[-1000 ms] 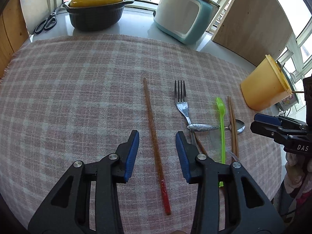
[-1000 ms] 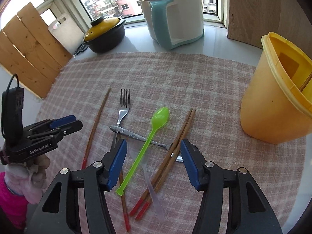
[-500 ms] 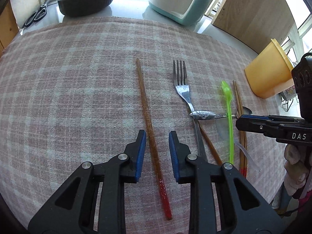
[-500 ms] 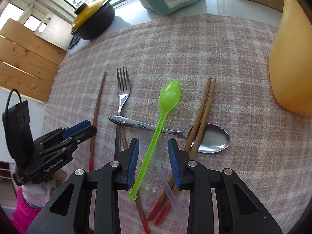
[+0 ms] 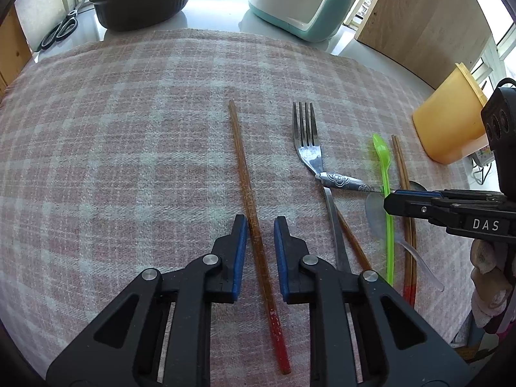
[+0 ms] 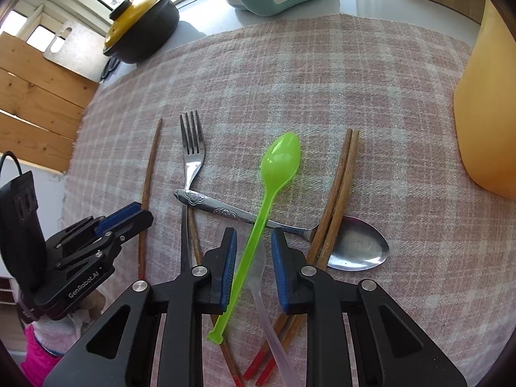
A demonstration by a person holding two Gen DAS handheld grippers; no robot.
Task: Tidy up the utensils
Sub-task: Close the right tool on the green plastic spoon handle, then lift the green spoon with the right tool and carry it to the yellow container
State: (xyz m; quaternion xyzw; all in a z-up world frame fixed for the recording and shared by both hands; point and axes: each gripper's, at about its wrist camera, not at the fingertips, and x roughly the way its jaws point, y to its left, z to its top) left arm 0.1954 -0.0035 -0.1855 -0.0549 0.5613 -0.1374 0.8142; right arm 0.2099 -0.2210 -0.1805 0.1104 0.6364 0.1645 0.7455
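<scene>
Containers first. Yellow tub [image 5: 448,129] stands at the right edge of the checked cloth [image 5: 129,129]; from either wrist view I cannot see inside it. Dark pot with yellow lid [image 5: 142,0] and teal-and-white cooker [image 5: 300,0] sit on the bare worktop [image 5: 219,13] beyond the cloth's far edge, both closed. Scissors [image 5: 59,30] lie left of the pot.

Utensils all lie on the cloth. My left hand-held gripper [image 5: 260,222] is partly open, blue pads either side of the lone chopstick [image 5: 248,187], left pad just beside it, a gap on the right; nothing clamped. My right hand-held gripper [image 6: 253,235] is also partly open and straddles the green spoon [image 6: 274,174] at its handle, with gaps both sides. Under that handle lies a clear plastic spoon [image 6: 261,280].

Metal spoon [image 6: 354,248] lies crosswise over the fork [image 6: 192,148], its handle passing under the green spoon and its neck under the pair of chopsticks [image 6: 342,177]. Another chopstick [image 6: 193,235] runs beside the fork's handle.

Room: the cloth left of the lone chopstick and beyond the fork tines is open. On the right the tub stands near the pair's far tips, apart from them. The two grippers sit close, side by side.
</scene>
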